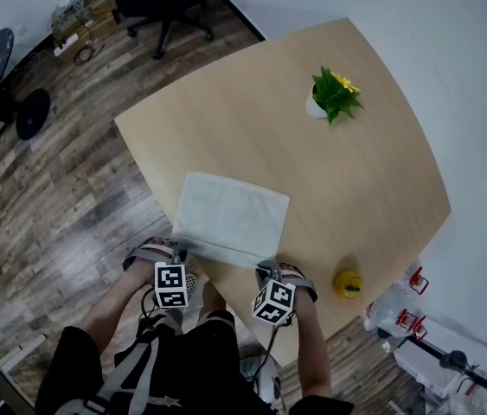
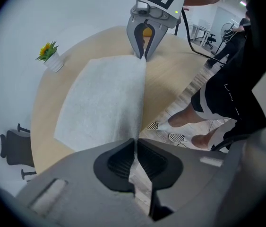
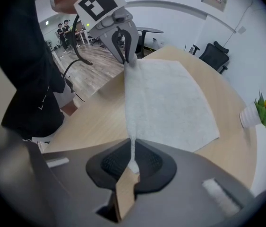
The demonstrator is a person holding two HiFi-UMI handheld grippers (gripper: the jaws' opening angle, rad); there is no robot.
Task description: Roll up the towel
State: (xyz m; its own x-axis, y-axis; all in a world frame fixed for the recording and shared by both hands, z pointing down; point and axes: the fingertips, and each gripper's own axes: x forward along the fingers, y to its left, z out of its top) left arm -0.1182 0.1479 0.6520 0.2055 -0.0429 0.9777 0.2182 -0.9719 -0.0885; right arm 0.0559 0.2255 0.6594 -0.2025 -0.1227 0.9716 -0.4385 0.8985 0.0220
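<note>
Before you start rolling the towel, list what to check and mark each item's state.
1. The left hand-held gripper is shut on the near edge of the towel: ok.
2. The right hand-held gripper is shut on the same edge: ok.
3. The rest of the towel lies flat on the table: ok.
4. The potted plant stands apart from the towel, beyond its far edge: ok.
5. The yellow object sits apart from the towel: ok.
6. How much cloth each pinch holds: cannot tell.
</note>
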